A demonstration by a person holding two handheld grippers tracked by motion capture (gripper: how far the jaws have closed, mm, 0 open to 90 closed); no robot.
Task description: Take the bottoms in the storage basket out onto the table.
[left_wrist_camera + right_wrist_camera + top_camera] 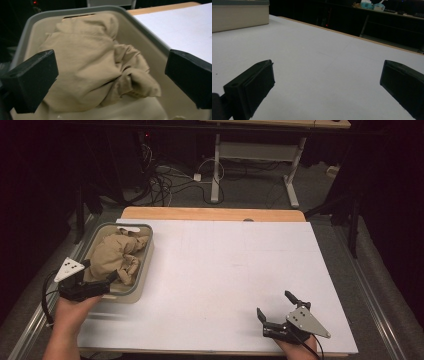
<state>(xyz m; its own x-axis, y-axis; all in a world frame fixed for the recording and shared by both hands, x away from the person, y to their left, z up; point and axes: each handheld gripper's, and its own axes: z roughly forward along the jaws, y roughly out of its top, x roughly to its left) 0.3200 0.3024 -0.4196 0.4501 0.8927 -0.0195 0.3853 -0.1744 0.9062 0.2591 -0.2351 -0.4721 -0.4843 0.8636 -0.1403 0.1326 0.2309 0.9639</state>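
Note:
A crumpled tan cloth (119,254) lies heaped in a grey-rimmed beige bin (146,262) at the table's left side. My left gripper (101,270) is open at the bin's near end, its jaws over the rim and pointing into the bin. In the left gripper view the jaws stand wide apart on either side of the cloth (92,67), apart from it, with the bin wall (147,37) behind. My right gripper (274,304) rests open near the table's front right edge. Nothing but bare white surface lies between the right gripper (328,75) jaws.
A white sheet (225,265) covers the table, with a wooden strip (210,213) along the far edge. The bin (239,15) stands far off in the right gripper view. Beyond the table are cables on the floor (165,180) and a desk frame (260,155).

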